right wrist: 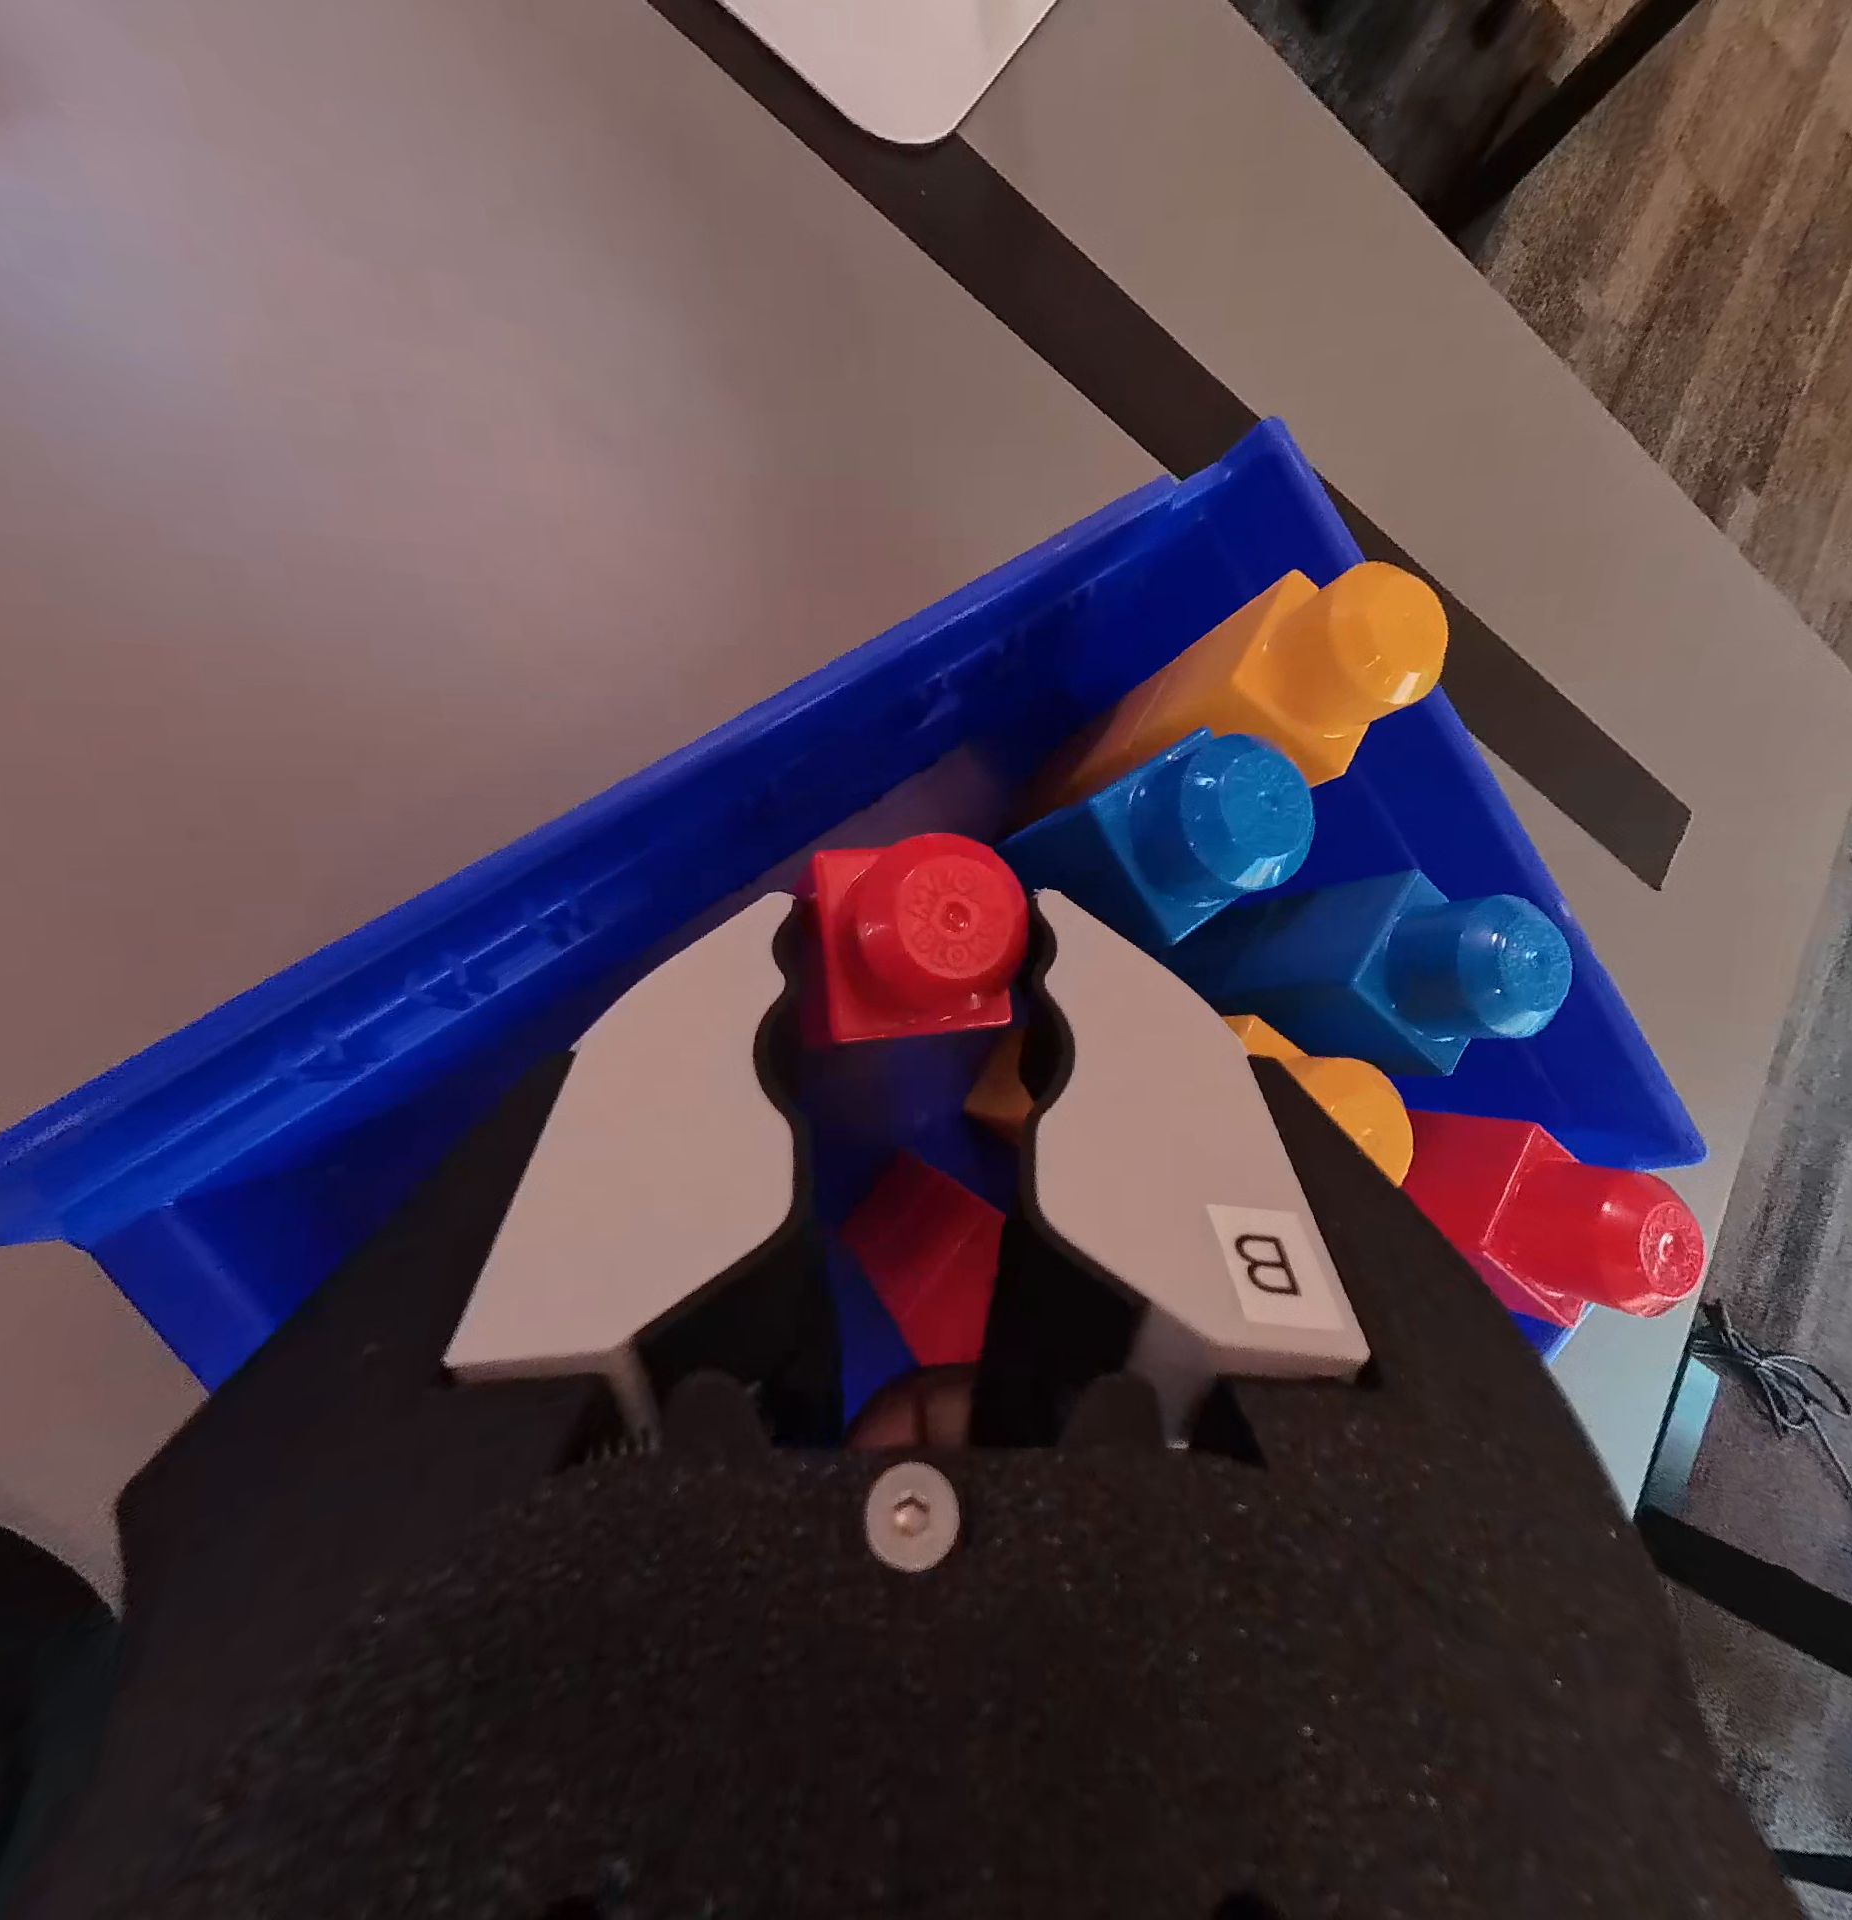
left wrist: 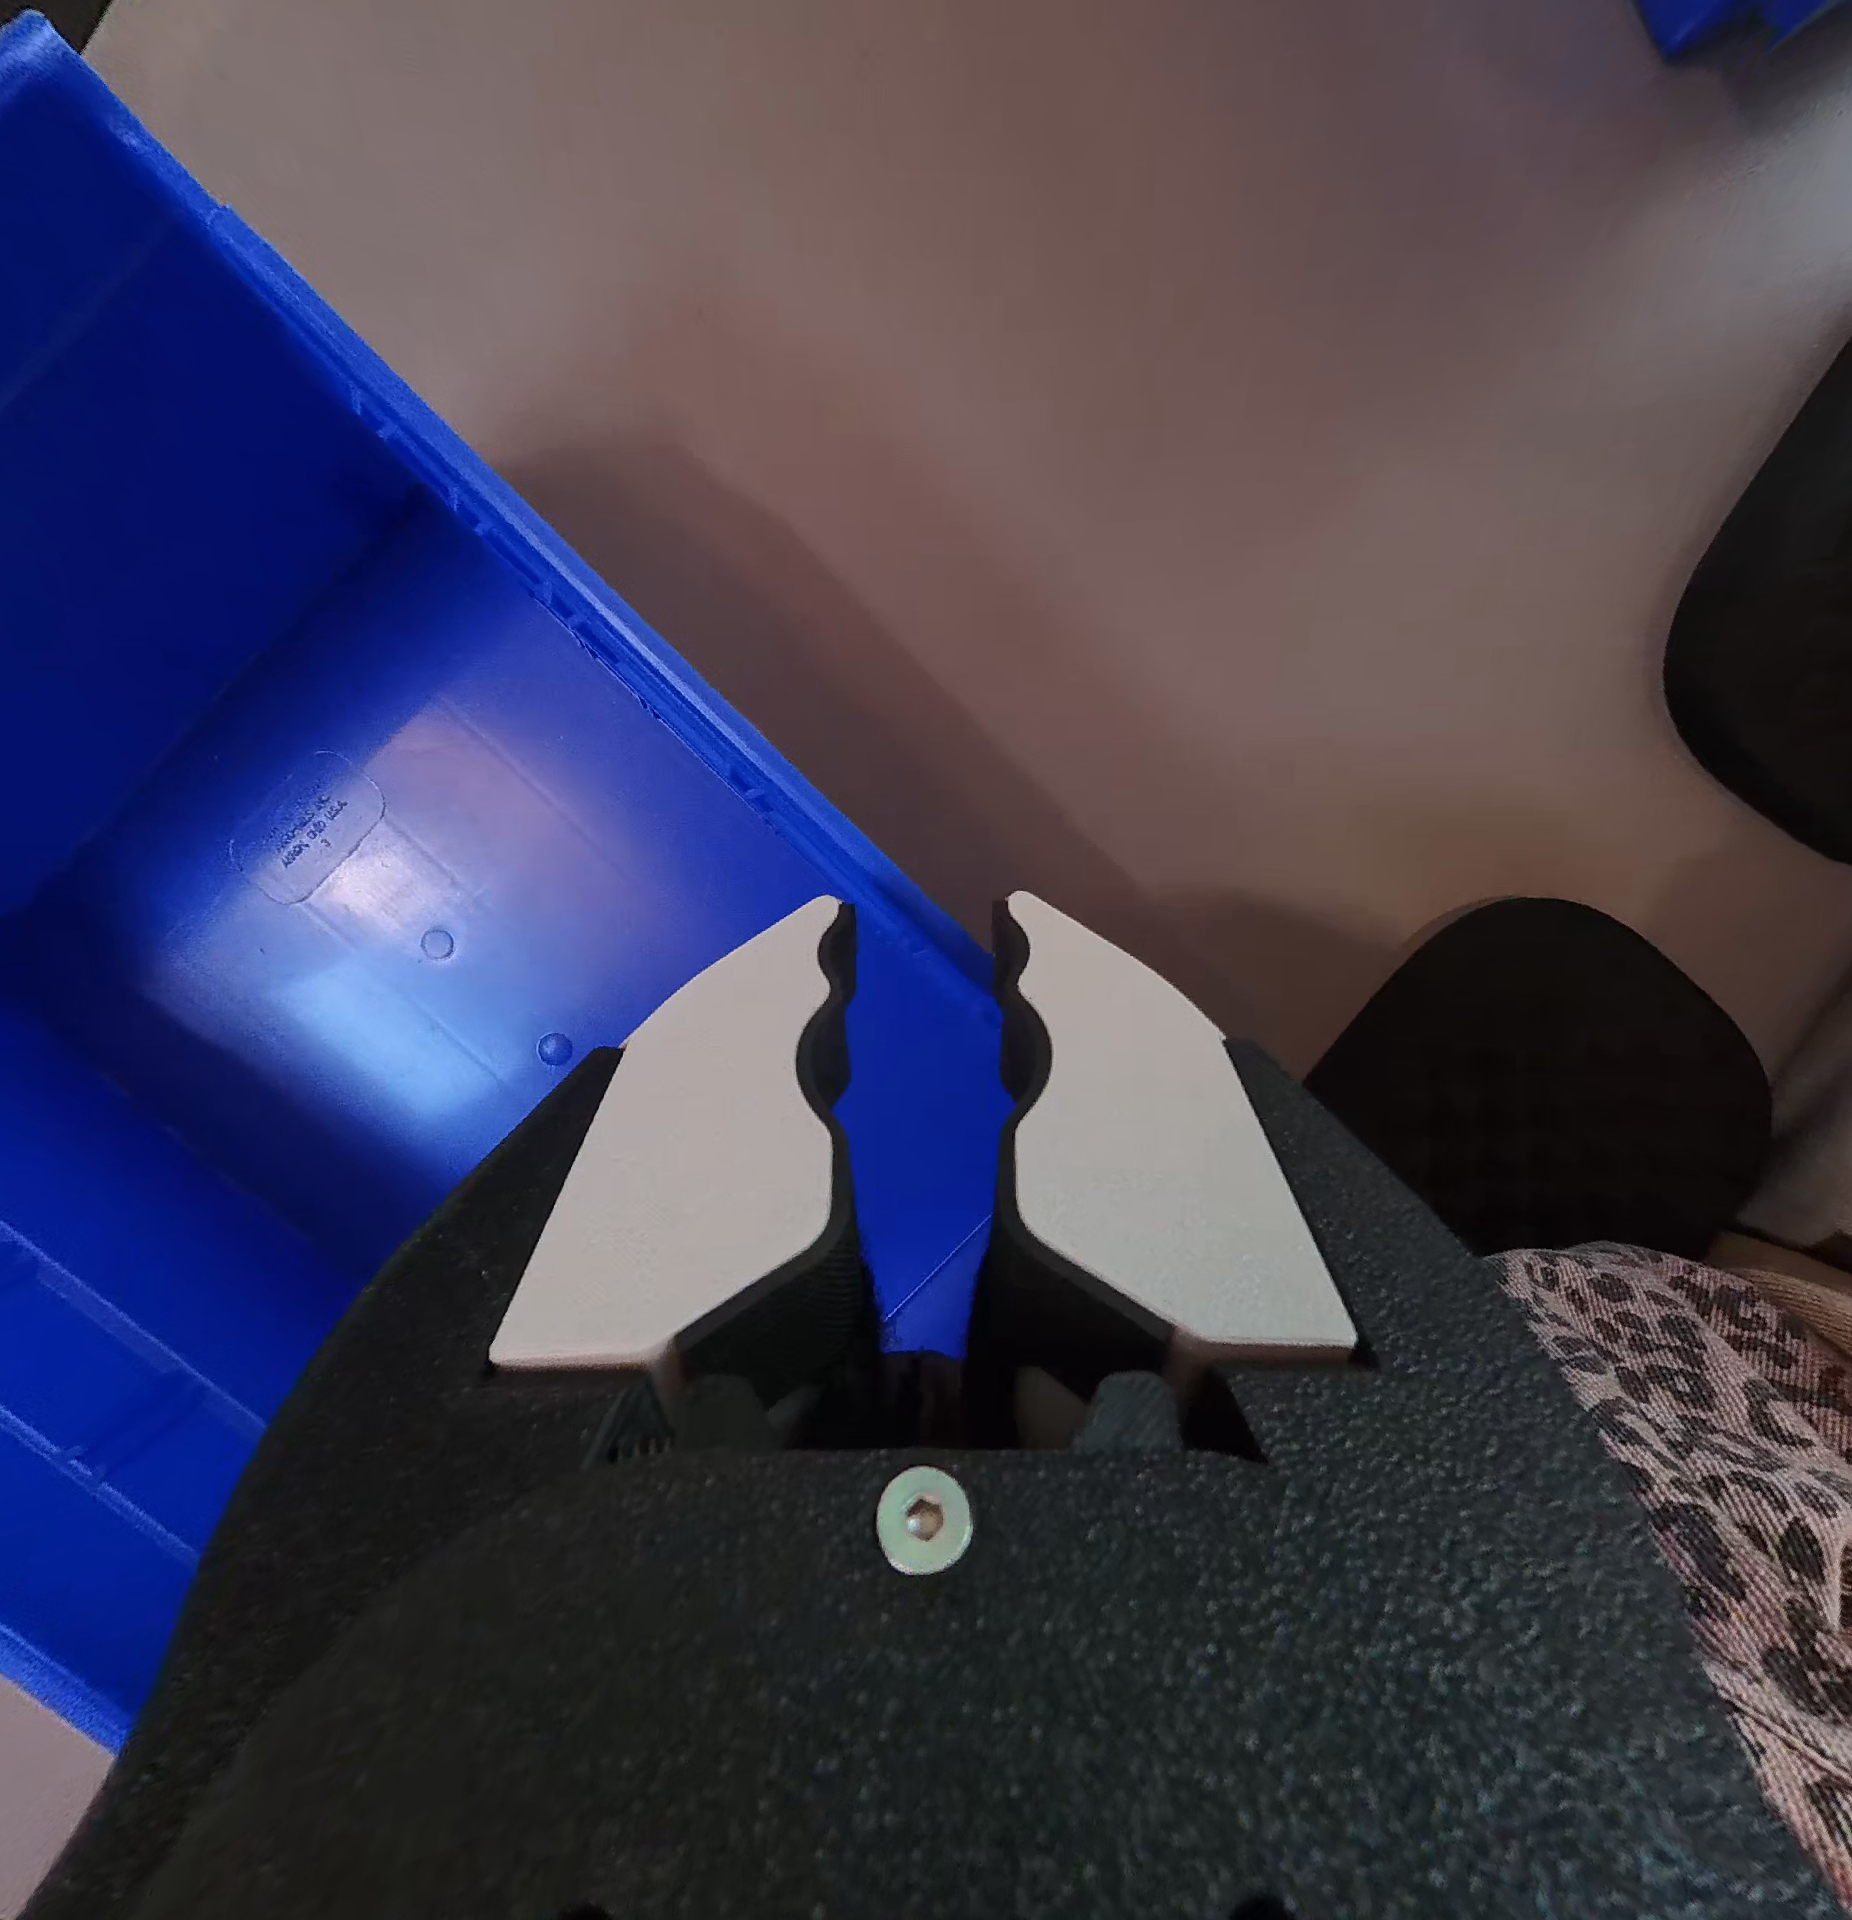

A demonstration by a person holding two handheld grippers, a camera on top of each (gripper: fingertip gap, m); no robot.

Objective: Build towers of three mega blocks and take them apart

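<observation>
Surface: grey tabletop (right wrist: 486, 416), dark strip crossing toward 2 o'clock.
Block bin: blue bin (right wrist: 589, 935) at 1 o'clock of the right gripper; holds orange block (right wrist: 1306, 665), two blue blocks (right wrist: 1202, 831), further red block (right wrist: 1566, 1236).
Empty bin: second blue bin (left wrist: 278, 831), at 10 o'clock of the left gripper.
Right gripper (right wrist: 911, 935): jaws part-open, tips flanking the red block (right wrist: 922, 940) on both sides; firm contact cannot be told.
Left gripper (left wrist: 924, 914): jaws narrowly apart, holding nothing, above the bin's near corner.
</observation>
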